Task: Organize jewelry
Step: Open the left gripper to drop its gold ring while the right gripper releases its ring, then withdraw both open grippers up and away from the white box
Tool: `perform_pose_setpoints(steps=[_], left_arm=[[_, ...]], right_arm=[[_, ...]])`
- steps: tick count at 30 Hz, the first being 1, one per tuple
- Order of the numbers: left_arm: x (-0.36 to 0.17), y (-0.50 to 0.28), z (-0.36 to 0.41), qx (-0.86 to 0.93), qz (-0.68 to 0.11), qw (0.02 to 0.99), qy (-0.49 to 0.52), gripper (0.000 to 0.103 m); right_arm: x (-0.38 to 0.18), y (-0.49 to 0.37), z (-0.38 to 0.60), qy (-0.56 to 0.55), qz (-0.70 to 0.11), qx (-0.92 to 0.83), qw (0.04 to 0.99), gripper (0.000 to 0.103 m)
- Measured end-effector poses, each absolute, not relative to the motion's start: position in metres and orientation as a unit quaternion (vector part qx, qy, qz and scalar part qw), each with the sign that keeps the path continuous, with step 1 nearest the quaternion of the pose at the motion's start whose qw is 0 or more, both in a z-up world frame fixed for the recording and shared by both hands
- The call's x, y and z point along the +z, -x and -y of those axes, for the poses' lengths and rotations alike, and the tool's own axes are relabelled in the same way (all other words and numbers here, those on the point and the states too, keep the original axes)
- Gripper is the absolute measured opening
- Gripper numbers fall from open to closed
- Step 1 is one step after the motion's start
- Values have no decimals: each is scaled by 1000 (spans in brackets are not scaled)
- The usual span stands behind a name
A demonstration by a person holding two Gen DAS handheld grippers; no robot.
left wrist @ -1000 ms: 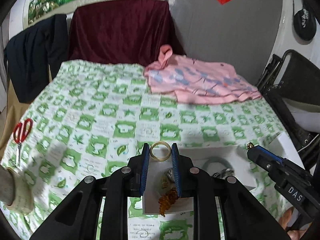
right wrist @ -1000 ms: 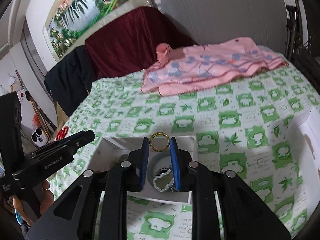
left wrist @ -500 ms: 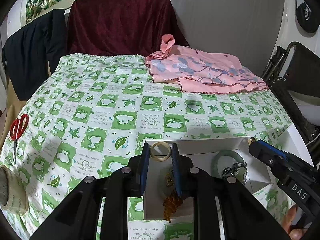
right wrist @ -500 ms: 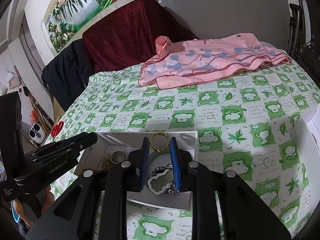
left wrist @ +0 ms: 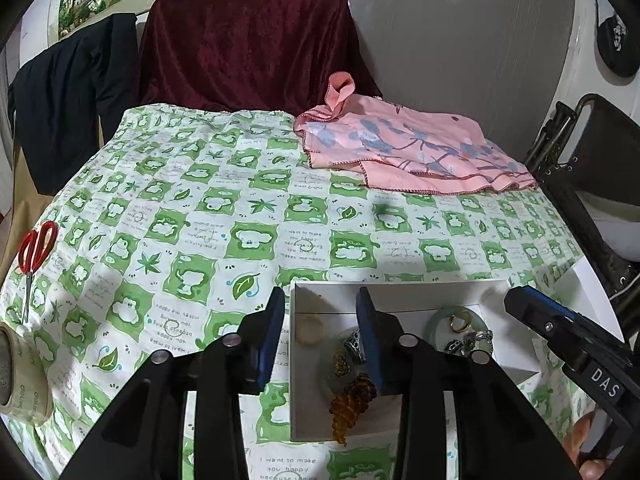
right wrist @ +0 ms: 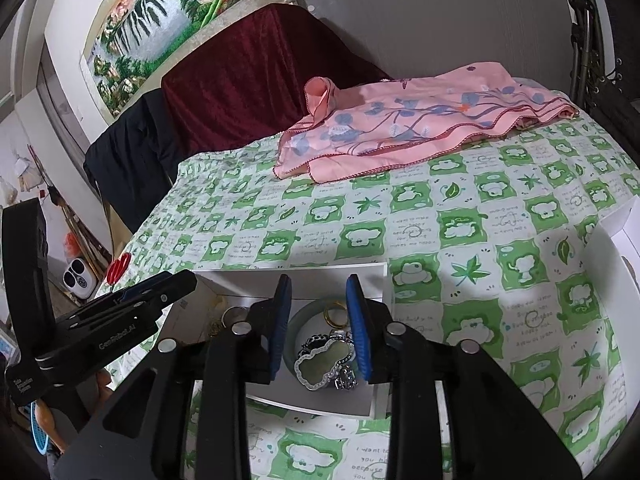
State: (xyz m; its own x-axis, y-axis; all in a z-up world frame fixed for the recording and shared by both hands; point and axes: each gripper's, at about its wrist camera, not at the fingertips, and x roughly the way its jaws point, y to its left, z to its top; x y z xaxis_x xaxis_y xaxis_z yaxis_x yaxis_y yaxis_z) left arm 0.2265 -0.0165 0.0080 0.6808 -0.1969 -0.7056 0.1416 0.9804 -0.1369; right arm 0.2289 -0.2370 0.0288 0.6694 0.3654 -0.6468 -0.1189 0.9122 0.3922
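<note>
A white box (left wrist: 400, 294) (right wrist: 304, 274) sits on the green checked cloth and holds jewelry. My left gripper (left wrist: 320, 304) is open over its left end; a cream ring (left wrist: 310, 326) lies in the box below it, beside a silver ring (left wrist: 354, 342) and an amber pendant (left wrist: 350, 402). My right gripper (right wrist: 318, 292) is open over the right end; a gold ring (right wrist: 335, 314) lies on a pale green bangle (right wrist: 298, 322), next to a gourd-shaped silver pendant (right wrist: 320, 368). The gold ring also shows in the left wrist view (left wrist: 459, 321).
A pink floral cloth (left wrist: 404, 152) lies at the far right of the table. Red scissors (left wrist: 34, 252) and a tape roll (left wrist: 20, 376) lie at the left edge. A white lid (right wrist: 624, 240) sits to the right. A folded black chair (left wrist: 592, 176) stands beside the table.
Both grippers have opened and let go of their rings. The cream ring and the gold ring now lie in the box. Both grippers came lower over the box.
</note>
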Motion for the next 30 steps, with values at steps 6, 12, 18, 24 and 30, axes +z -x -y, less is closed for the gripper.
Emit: perform_pose_setpoints(steps=[6,12,18,24,30], left_arm=[[11,-225,13,-90,-386,917,42,48],[17,-220,6,-74,-376,923,44,61],[23,-209,2,-44,-360,932,27,71],[30,-194,2,-5,-342,940,3,83],[46,-172,2,21,-310,950,-12,96]], right_arm=[[28,-228,242,-171,-380,130,900,33],[32,-223,247,-172,-370,118,905,38],[40,-206,249,-145,-351,86,921,53],[58,-189,252,-130,-324,48,936,83],[80,-170,254,-101,-298,15,949,96]])
